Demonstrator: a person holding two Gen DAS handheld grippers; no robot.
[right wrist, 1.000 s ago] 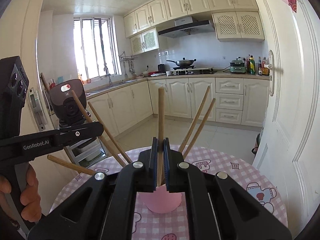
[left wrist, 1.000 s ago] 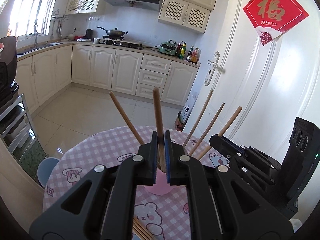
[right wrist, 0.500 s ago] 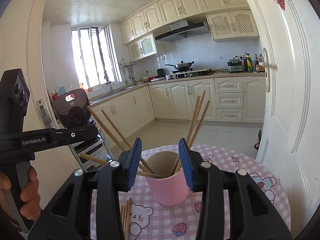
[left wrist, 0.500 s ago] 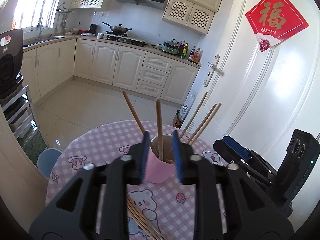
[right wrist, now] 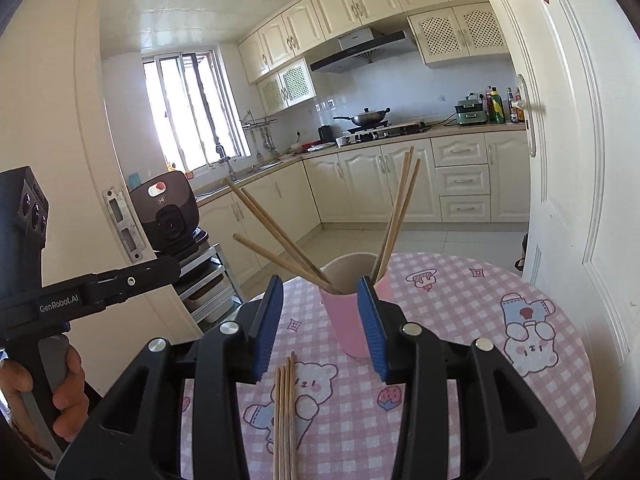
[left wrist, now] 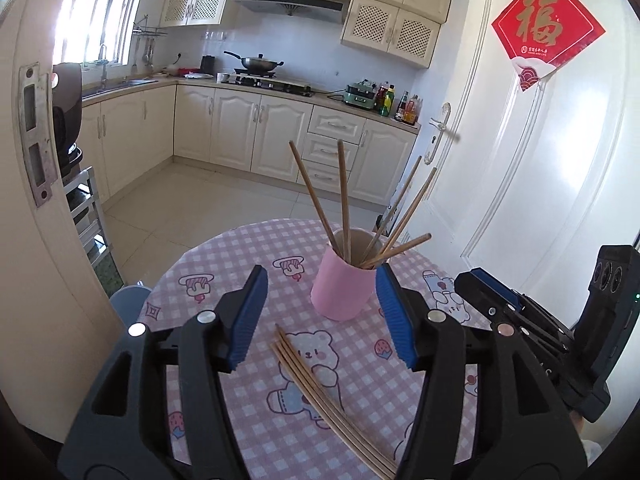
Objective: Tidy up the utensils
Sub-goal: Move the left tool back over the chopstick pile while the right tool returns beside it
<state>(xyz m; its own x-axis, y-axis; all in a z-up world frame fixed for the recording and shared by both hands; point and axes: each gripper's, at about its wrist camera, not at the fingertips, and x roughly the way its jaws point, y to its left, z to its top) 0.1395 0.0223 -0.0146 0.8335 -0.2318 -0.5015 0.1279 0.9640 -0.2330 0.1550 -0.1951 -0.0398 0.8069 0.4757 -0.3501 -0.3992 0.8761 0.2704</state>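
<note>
Five chopsticks [left wrist: 340, 196] stand in the pink cup [left wrist: 343, 292] on the table [left wrist: 240, 248]. A loose bundle [left wrist: 320, 396] remains flat before it. My left gripper [left wrist: 320, 312] is opening, empty; my right gripper [right wrist: 320, 324] is part-open, empty.

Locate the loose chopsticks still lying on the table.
In both wrist views the loose chopsticks lie flat on the checked tablecloth, just nearer the cameras than the pink cup.
</note>
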